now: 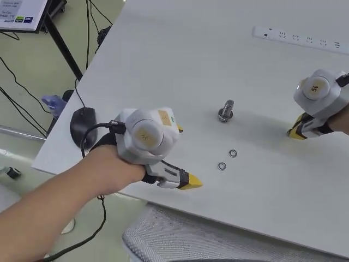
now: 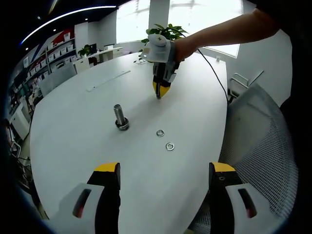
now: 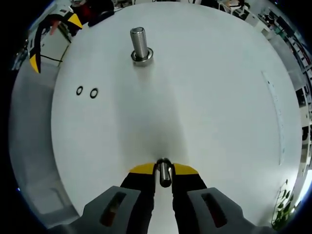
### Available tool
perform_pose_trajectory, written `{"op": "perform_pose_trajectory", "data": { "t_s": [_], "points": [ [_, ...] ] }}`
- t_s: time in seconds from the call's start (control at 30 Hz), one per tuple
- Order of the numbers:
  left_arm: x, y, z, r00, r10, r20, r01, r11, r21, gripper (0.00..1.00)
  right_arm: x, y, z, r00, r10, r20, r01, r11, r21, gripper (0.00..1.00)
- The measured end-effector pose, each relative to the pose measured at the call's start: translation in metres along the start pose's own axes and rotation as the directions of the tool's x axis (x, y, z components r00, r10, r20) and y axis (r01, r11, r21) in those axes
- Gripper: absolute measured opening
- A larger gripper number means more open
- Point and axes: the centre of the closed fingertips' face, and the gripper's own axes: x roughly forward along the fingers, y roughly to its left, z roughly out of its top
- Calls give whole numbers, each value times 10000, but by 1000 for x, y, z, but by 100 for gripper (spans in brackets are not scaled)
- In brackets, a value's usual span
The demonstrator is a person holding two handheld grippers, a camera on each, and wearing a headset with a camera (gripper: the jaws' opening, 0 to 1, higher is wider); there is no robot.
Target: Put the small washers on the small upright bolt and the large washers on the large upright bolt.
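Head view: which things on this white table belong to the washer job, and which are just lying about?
Job: large silver upright bolt; two small silver ring washers lying flat; small silver bolt held in the right gripper.
Lying about: white power strip; black computer mouse; grey mesh chair.

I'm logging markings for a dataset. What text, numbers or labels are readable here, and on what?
Nothing reads clearly.
Round label on the right gripper: two dark characters, too blurred to read.
Yellowish label on the left gripper: faint marks, blurred.
Monitor screen, top left of the head view: text too small.
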Motion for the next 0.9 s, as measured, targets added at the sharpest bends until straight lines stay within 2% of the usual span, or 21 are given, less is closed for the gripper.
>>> {"op": "perform_pose_trajectory", "data": {
  "t_s": [0.4,0.6,0.9],
  "points": [
    [-1,2,0,10000,42,-11,-42,10000,-8,73,0,-1,-1,9999,93,-54,-93,9999,66,15],
    [-3,2,-1,10000,53,-11,-53,10000,10,73,-1,-1,-2,10000,63,-39,-63,10000,13,19],
    [-7,1,-2,9999,110,21,-110,9999,19,73,-13,-2,5,9999,-40,99,43,9996,-275,28]
  ]
}}
